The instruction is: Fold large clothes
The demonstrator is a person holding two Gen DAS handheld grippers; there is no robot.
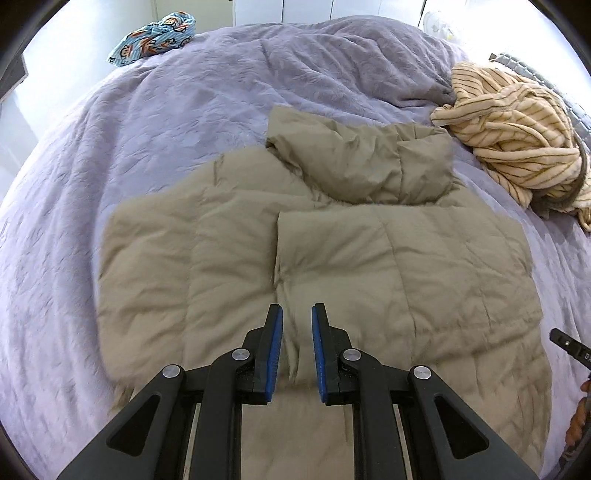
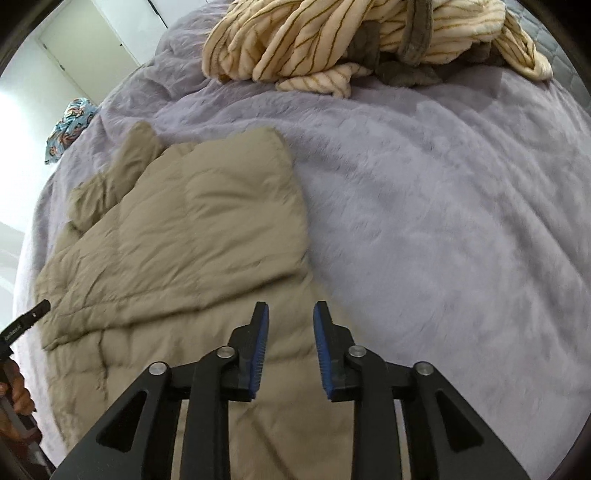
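A tan quilted puffer jacket [image 1: 332, 258] lies spread on the bed with its hood [image 1: 362, 162] bunched at the far end and one panel folded over the middle. My left gripper [image 1: 297, 314] hovers just above the jacket's near part, its blue pads [image 1: 277, 343] drawn close together with nothing pinched between them. In the right wrist view the jacket [image 2: 184, 229] fills the left half. My right gripper [image 2: 290, 312] hangs over its right edge, open, with no fabric between the pads.
A lavender plush bedcover [image 1: 147, 129] [image 2: 443, 203] lies under everything. A cream striped robe [image 1: 517, 140] [image 2: 332, 40] is heaped at the far right. A blue patterned cloth [image 1: 155, 33] sits at the far left edge. A person's hand [image 2: 18, 391] shows at the frame edge.
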